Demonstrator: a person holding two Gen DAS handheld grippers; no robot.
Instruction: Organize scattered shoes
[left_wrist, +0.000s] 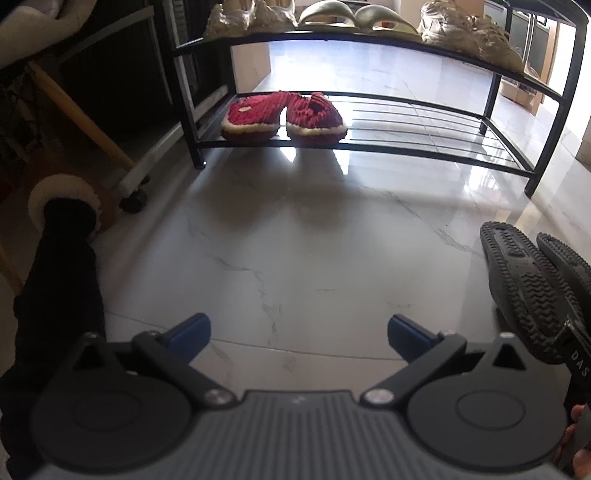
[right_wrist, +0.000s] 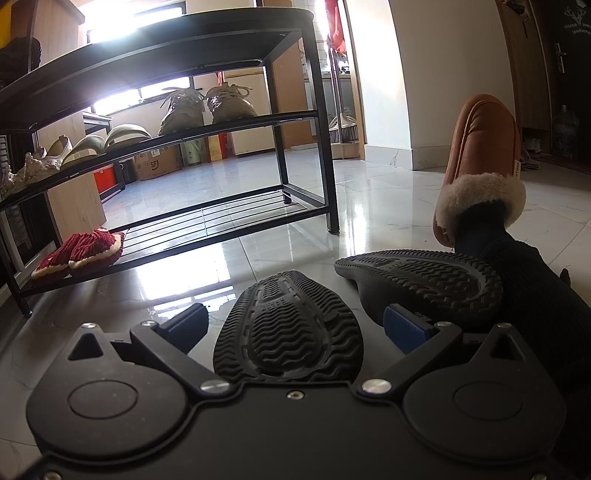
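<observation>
Two black shoes lie sole-up on the marble floor. In the right wrist view one black shoe (right_wrist: 288, 328) lies between the open fingers of my right gripper (right_wrist: 295, 326), untouched by the pads; the second black shoe (right_wrist: 421, 284) lies just right of it. Both also show in the left wrist view (left_wrist: 528, 291) at the right edge. My left gripper (left_wrist: 298, 334) is open and empty over bare floor. A pair of red knitted slippers (left_wrist: 284, 116) sits on the bottom shelf of the black shoe rack (left_wrist: 369, 147), also seen in the right wrist view (right_wrist: 79, 253).
The rack's middle shelf (right_wrist: 207, 129) holds beige sneakers, sandals and white shoes. The person's foot in a brown fur-lined slipper (right_wrist: 480, 162) rests right of the black shoes. A wooden chair leg (left_wrist: 77, 110) and a castor wheel (left_wrist: 135, 201) stand at the left.
</observation>
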